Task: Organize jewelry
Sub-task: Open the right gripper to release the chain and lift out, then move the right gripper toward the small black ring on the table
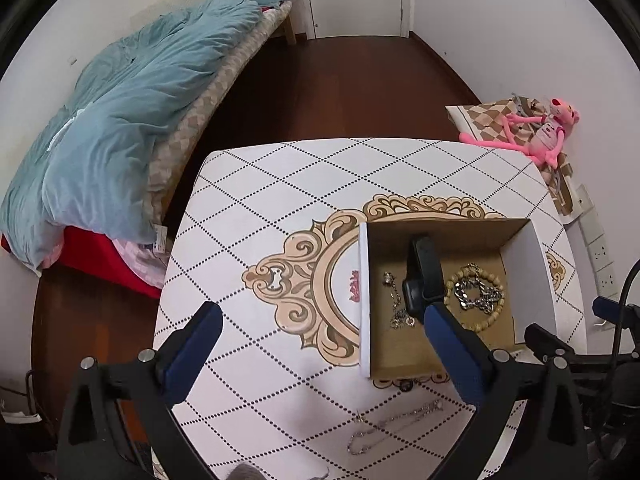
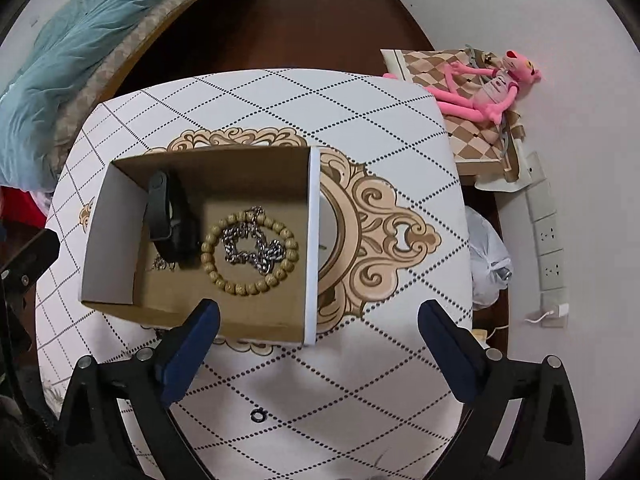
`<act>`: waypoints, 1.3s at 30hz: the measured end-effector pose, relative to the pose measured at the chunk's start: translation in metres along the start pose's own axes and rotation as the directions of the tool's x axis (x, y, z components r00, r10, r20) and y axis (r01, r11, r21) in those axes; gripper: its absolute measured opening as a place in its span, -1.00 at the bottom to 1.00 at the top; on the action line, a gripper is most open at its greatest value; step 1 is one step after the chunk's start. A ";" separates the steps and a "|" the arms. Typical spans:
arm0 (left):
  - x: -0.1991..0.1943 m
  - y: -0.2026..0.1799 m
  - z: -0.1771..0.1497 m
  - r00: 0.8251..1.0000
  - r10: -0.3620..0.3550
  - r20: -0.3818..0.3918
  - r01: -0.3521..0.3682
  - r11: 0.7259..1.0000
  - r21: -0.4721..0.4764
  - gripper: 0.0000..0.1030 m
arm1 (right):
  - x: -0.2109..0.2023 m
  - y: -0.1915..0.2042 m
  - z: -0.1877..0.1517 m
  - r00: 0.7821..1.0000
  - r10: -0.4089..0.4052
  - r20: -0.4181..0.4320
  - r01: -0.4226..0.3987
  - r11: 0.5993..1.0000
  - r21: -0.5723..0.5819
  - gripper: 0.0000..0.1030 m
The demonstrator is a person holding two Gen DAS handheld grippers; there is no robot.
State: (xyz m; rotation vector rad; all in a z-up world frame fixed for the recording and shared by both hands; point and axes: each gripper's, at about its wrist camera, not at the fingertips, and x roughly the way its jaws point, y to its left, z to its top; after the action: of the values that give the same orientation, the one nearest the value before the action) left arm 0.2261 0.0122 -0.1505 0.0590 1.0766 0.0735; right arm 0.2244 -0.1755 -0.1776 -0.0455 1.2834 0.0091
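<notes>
Jewelry box (image 2: 200, 276) beneath down-tilted, spread tools

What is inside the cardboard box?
Inside the cardboard box: a black watch, a wooden bead bracelet around a silver chain, and a thin necklace, which the watch partly covers.

Rumpled bed (image 1: 132, 128), pink plush toy (image 2: 484, 88)

Both wrist cams looked steeply down, close over the counter (image 1: 280, 184); left and right views shared the box (image 2: 314, 240).
</notes>
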 end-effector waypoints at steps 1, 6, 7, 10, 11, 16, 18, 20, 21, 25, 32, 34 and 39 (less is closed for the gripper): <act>-0.001 0.000 -0.001 1.000 0.003 0.001 -0.003 1.000 -0.002 1.00 | -0.001 0.000 -0.002 1.000 0.001 0.002 -0.001 1.000 0.002 0.95; -0.014 0.002 -0.006 1.000 0.001 0.018 0.000 1.000 -0.007 1.00 | -0.011 0.001 -0.009 0.999 0.019 0.028 -0.019 1.000 0.020 0.95; -0.018 0.002 -0.006 1.000 -0.002 0.024 0.002 1.000 -0.008 1.00 | -0.016 0.001 -0.011 0.999 0.020 0.040 -0.021 1.000 0.023 0.95; -0.033 0.005 -0.009 0.999 -0.010 0.046 0.010 1.000 -0.014 1.00 | -0.031 0.001 -0.015 0.997 0.019 0.076 -0.021 0.999 0.027 0.95; -0.038 0.005 -0.010 0.999 -0.011 0.052 0.012 1.000 -0.014 1.00 | -0.036 0.001 -0.017 0.996 0.019 0.086 -0.021 0.999 0.027 0.95; -0.074 0.007 -0.019 0.995 -0.009 0.096 0.010 1.000 -0.015 1.00 | -0.075 0.003 -0.030 0.987 0.016 0.160 -0.019 1.000 0.019 0.95; -0.087 0.010 -0.023 0.994 -0.010 0.112 0.012 1.000 -0.020 1.00 | -0.091 0.004 -0.036 0.982 0.014 0.186 -0.017 1.000 0.015 0.95; -0.101 0.013 -0.026 0.992 -0.009 0.128 0.012 1.000 -0.023 1.00 | -0.109 0.006 -0.043 0.976 0.012 0.219 -0.014 1.000 0.012 0.95; -0.108 0.015 -0.028 0.991 -0.011 0.134 0.015 1.000 -0.022 1.00 | -0.118 0.006 -0.047 0.973 0.013 0.230 -0.016 1.000 0.011 0.95; -0.130 0.019 -0.036 0.988 -0.015 0.156 0.019 1.000 -0.024 1.00 | -0.147 0.006 -0.058 0.962 0.020 0.274 -0.026 1.000 0.015 0.95; -0.161 0.024 -0.046 0.981 -0.026 0.191 0.032 0.999 -0.027 1.00 | -0.190 0.009 -0.082 0.941 0.017 0.339 -0.024 1.000 0.017 0.95; -0.165 0.025 -0.049 0.981 -0.016 0.195 0.022 0.999 -0.030 1.00 | -0.199 0.008 -0.088 0.935 0.023 0.354 -0.032 0.999 0.021 0.95; -0.158 0.028 -0.060 0.980 0.009 0.196 -0.001 0.999 -0.044 1.00 | -0.192 0.008 -0.097 0.939 0.038 0.341 -0.049 0.998 0.026 0.95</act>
State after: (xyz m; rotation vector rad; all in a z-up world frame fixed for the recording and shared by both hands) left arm 0.0976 0.0266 -0.0384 0.0286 0.8770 0.0938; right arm 0.0767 -0.1679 -0.0208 0.0143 0.9364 0.0316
